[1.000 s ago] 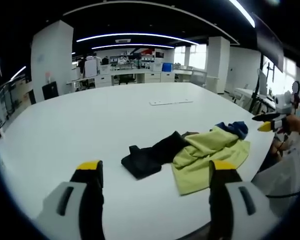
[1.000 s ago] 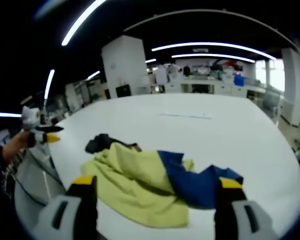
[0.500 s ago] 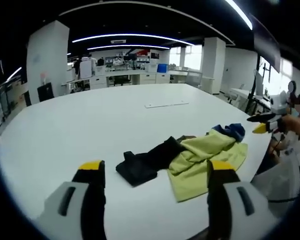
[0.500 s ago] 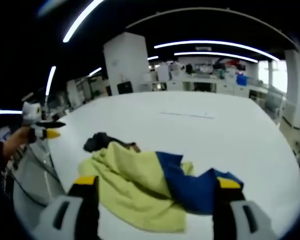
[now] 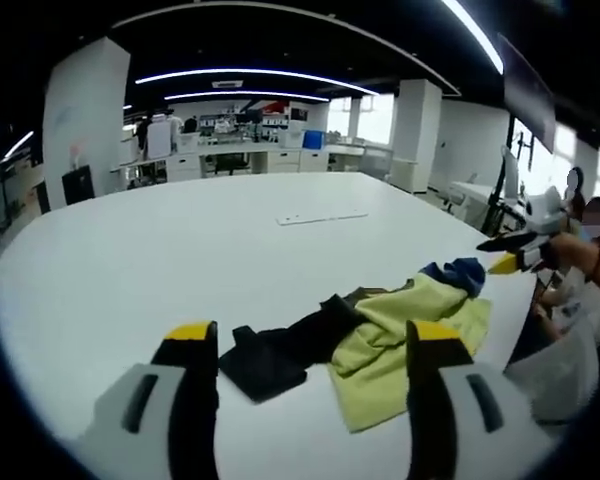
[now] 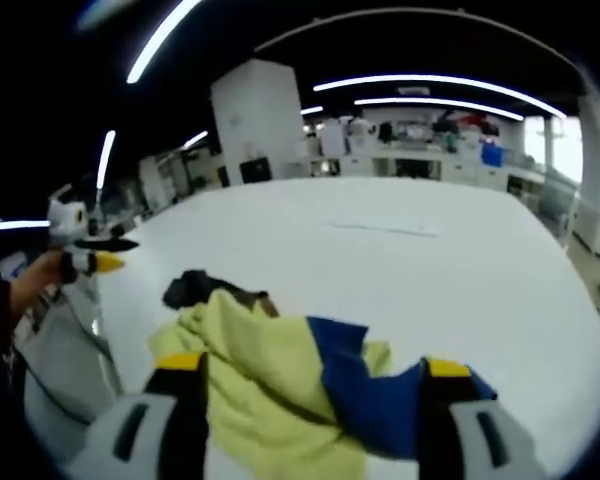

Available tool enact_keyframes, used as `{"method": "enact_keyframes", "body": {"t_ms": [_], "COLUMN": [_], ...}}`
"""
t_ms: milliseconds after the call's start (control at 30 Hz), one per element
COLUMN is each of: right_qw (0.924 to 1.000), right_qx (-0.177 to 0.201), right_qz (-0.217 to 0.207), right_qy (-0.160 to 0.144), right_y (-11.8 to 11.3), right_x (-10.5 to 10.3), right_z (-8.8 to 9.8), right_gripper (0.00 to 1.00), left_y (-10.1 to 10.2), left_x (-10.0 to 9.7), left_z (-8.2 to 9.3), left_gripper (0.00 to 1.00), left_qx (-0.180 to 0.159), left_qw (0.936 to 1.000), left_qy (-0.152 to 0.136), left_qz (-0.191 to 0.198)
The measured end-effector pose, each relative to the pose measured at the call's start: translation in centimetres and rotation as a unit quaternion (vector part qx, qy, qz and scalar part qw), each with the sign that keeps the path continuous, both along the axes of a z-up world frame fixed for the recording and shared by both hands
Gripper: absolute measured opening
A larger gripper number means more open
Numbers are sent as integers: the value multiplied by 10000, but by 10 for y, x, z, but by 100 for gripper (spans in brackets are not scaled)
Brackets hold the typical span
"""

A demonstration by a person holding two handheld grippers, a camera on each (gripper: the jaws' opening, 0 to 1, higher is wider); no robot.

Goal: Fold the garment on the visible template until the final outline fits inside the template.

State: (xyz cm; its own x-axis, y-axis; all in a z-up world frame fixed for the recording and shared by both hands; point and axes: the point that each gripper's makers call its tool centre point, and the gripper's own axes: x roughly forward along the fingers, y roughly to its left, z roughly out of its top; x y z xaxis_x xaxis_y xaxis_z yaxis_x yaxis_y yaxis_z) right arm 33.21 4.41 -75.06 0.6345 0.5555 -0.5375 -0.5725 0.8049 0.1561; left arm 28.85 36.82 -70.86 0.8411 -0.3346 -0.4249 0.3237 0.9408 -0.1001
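Garment (image 5: pixel 380 325): crumpled heap of yellow-green, black and blue cloth, lying on the white table (image 5: pixel 180 250) close to its near right edge; its blue end almost reaches the rim.
Table room: broad bare white surface beyond and left of the heap; a thin flat strip (image 5: pixel 322 216) lies well apart, farther in.
Left gripper (image 5: pixel 305 350): jaws spread, holding nothing, above the near edge.
Right gripper (image 6: pixel 310 375): jaws apart, empty, over the cloth's yellow and blue part (image 6: pixel 380 385).

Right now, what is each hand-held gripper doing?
Left hand-held gripper: open, holding nothing.
Right hand-held gripper: open, holding nothing, above the garment.
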Motion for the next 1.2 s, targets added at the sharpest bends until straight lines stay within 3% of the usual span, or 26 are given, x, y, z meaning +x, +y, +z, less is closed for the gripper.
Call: {"method": "enact_keyframes", "body": {"t_ms": [533,833,1200], "right_qw": [9993,9988,9966], "right_qx": [152,0,-164], "right_qz": [154,134,-27], "right_qy": [298,467,809], "right_y": [23,24,20], "right_x": [36,52,58], "right_z": [-20,-40,-62], "right_gripper": [57,50,36], "left_y": [-35,-50,-67], "left_x": [44,70,81], "left_z": [-23,-43,-73], "left_gripper": [62,57,50], "left_qx": [6,-9,3], "left_qw": [9990,9978,9942], "left_qy": [197,361,781], "left_qz": [-402,-559,-738]}}
